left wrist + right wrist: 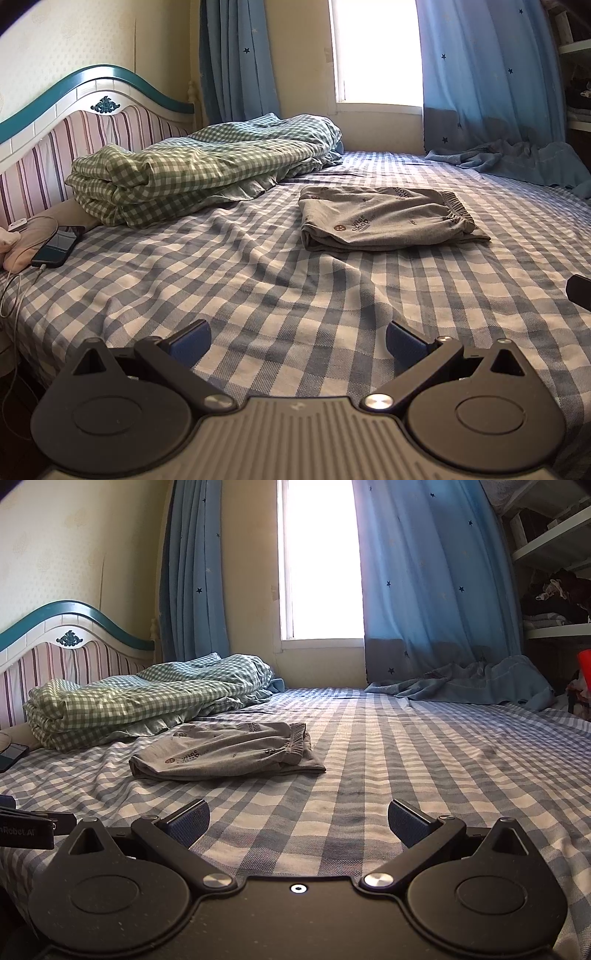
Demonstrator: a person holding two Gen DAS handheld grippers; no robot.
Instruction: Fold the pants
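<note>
Grey printed pants (384, 221) lie folded in a flat bundle on the blue checked bed sheet (258, 280), waistband to the right. They also show in the right wrist view (229, 755), left of centre. My left gripper (297, 341) is open and empty, low over the sheet, well in front of the pants. My right gripper (298, 821) is open and empty, also over the sheet, in front and to the right of the pants. Part of the left gripper's body (26, 827) shows at the left edge of the right wrist view.
A folded green checked duvet (192, 170) lies by the striped headboard (44, 155). A phone (59, 245) on a cable rests at the left bed edge. Blue curtains (491, 85) drape onto the far side of the bed. Shelves (554, 572) stand at the right.
</note>
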